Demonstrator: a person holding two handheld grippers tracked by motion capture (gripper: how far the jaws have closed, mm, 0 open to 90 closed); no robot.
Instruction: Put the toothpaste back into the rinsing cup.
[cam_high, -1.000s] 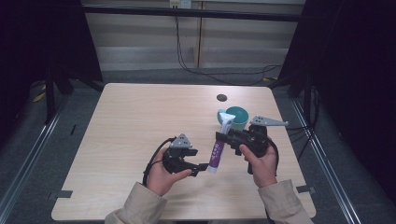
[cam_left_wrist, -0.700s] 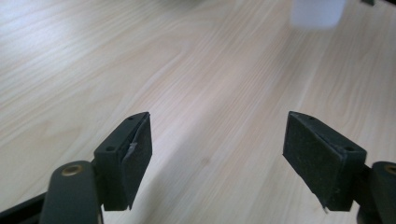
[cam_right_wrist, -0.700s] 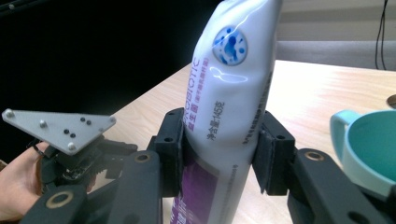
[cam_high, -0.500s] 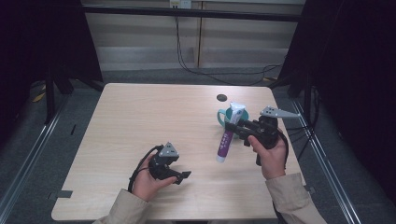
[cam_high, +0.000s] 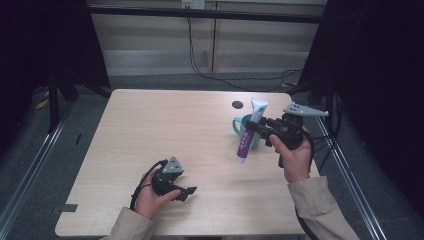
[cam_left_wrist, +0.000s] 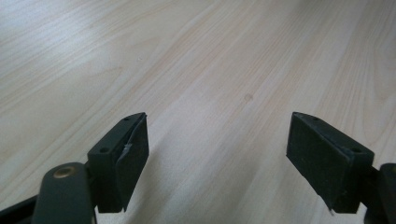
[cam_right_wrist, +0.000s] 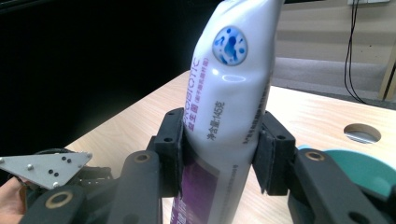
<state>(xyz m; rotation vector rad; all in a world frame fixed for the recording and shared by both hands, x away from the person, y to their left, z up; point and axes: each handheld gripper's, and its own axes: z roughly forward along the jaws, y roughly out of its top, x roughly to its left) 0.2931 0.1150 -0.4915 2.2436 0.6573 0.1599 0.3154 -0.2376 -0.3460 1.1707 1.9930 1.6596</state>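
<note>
A white and purple toothpaste tube (cam_high: 246, 141) hangs nearly upright, cap end down, above the table and in front of a teal cup (cam_high: 239, 125). My right gripper (cam_high: 252, 128) is shut on the tube's middle, and both pads press its sides (cam_right_wrist: 229, 93). The cup's rim (cam_right_wrist: 369, 170) lies just behind. My left gripper (cam_high: 186, 192) rests low over the table's front left. Its jaws have just been opening and now stand wide (cam_left_wrist: 217, 126), with only bare wood between them.
The light wooden table (cam_high: 165, 130) has a round cable hole (cam_high: 237, 105) behind the cup. Dark floor, metal rails and cables surround the table. In the right gripper view the other hand's gripper plate (cam_right_wrist: 44, 170) sits low at the left.
The left gripper has drawn away from the tube, down and toward the front left, with its jaws wider. The right gripper has lifted the tube and carried it right, toward the cup.
</note>
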